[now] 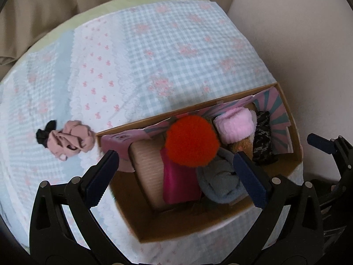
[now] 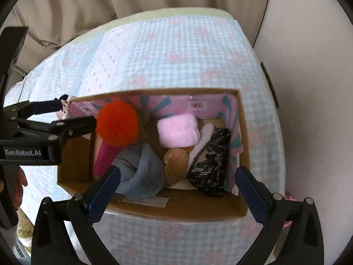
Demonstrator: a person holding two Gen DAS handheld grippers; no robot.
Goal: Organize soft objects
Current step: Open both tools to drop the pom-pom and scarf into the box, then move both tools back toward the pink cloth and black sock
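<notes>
**A:** What is on the bed right now?

**B:** An open cardboard box [image 2: 240, 137] sits on a blue gingham quilt [image 1: 176, 50]. Inside the box are soft things: an orange pompom [image 1: 191, 141], a fluffy pink roll [image 2: 178, 130], a grey-blue fleece [image 2: 141, 174], a brown plush [image 2: 175, 165] and a black printed cloth [image 2: 211, 165]. The pompom looks to be perched on top at the box's left end, though motion blur leaves me unsure it has settled.

**A:** And the grippers?

**B:** Both hang above the box, pointing steeply down. The left gripper [image 1: 176, 170] has its jaws spread wide with nothing in them; the right gripper [image 2: 178, 187] is equally wide and empty.

**A:** So which step is this?

**B:** I judge it the release into the box. One item remains outside: a crumpled pink garment [image 1: 70, 141] with a black part, on the quilt just left of the box. Next, the left gripper would need to swing over there and pinch it.

**A:** Any writing?

**B:** "GenRobot.AI" in white on the left gripper's body. The box lining carries a small label, too blurred to read.
</notes>
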